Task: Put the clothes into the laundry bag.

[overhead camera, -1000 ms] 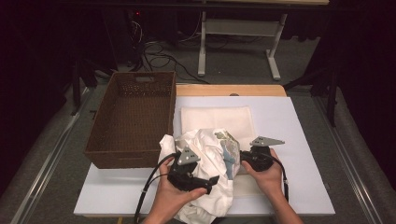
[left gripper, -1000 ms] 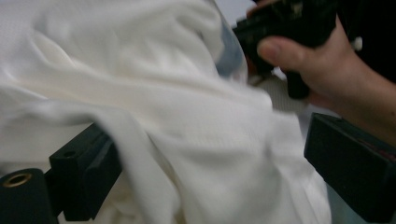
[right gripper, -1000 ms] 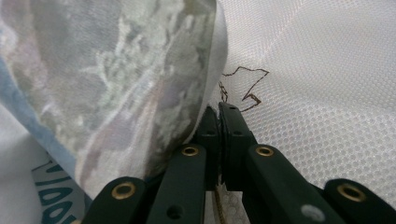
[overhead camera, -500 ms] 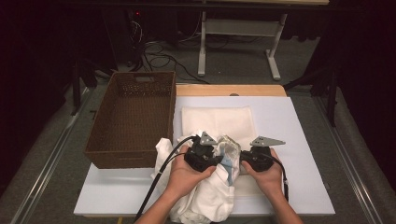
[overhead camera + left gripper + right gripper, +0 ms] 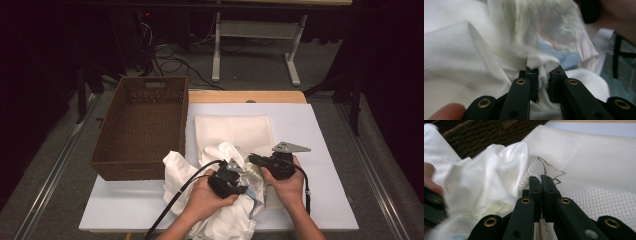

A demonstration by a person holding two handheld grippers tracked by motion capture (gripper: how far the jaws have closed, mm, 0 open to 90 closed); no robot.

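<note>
Shifted rightward since a second ago, the left gripper [image 5: 239, 175] is clamped on a fold of the crumpled white garment [image 5: 220, 220], while the right gripper [image 5: 254, 159], jaws closed, pinches its mesh fabric just beside.

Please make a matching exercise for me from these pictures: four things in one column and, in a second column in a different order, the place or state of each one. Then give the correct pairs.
Things
1. wicker basket
2. folded cream cloth
3. crumpled white garment
4. left gripper

Place or state
A. lies flat on the white board, beyond the hands
B. jaws pinch a fold of white fabric
C. stands at the left edge of the board, with nothing in it
D. bunched up between the two hands, at the near edge

Pairs: 1-C, 2-A, 3-D, 4-B
</note>
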